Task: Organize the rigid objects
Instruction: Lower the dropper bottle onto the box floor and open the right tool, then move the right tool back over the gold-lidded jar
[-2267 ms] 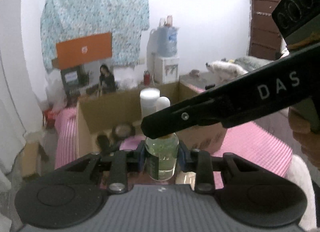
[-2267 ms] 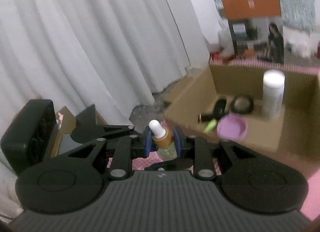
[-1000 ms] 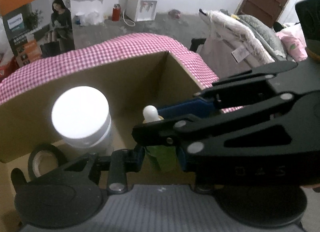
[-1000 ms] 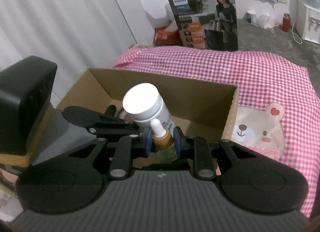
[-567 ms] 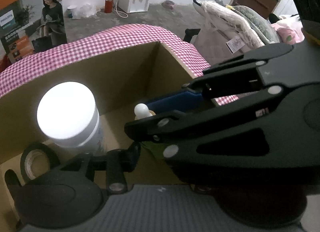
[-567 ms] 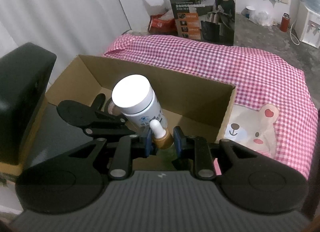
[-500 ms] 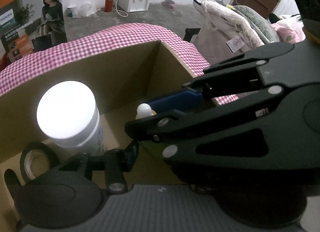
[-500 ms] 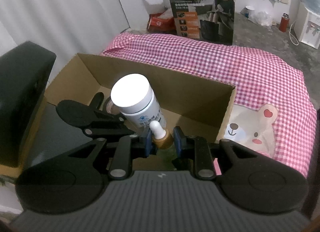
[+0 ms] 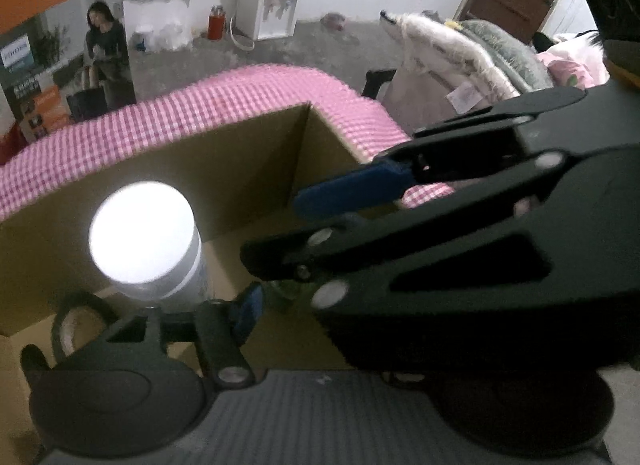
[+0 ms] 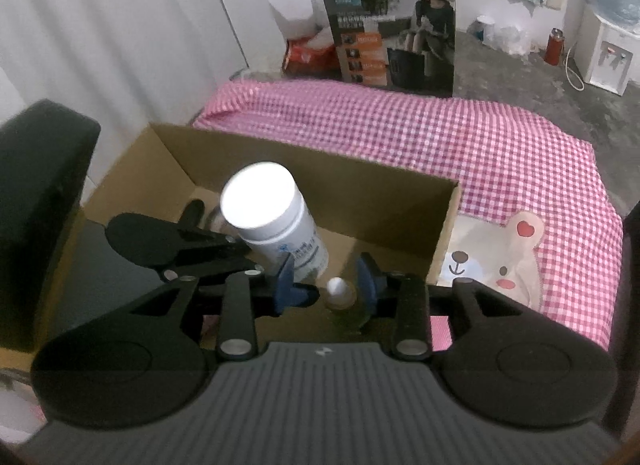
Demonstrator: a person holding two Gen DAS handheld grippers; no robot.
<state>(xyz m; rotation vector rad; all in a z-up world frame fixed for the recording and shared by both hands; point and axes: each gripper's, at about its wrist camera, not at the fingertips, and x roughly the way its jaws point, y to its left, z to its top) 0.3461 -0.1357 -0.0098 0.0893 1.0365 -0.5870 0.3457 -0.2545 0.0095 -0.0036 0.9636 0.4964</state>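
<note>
One cardboard box (image 10: 360, 201) sits open on a pink checked cloth (image 10: 460, 137), which carries one cartoon bear print (image 10: 496, 261) to the right of the box. Inside the box stands one white bottle (image 10: 276, 221) with a flat white cap and small blue printing on its side, too blurred to read. Just to its right is one small dropper bottle (image 10: 340, 293) with a white bulb, a brown collar and a greenish glass body, standing on the box floor at the near right. At the left of the box floor lie one dark ring-shaped thing (image 9: 76, 321) and one black rounded piece (image 10: 194, 213), neither clear enough to name.

Two grippers work over the box. The right gripper (image 10: 326, 279) has its blue fingers (image 10: 286, 277) on either side of the dropper bottle; they are spreading and a gap shows at each side of the bulb, so nothing is pinched. The left gripper (image 9: 280, 297) is also spreading its fingers; only its left blue finger (image 9: 248, 305) shows, clear of the greenish glass beside it, with the right gripper's black frame covering the rest.

Far behind stands one tall printed carton (image 10: 392, 29) with an orange top, a pictured seated figure and the word PHILIPS. One water dispenser (image 9: 272, 5) stands against the far wall, one red flask (image 9: 215, 23) beside it.
</note>
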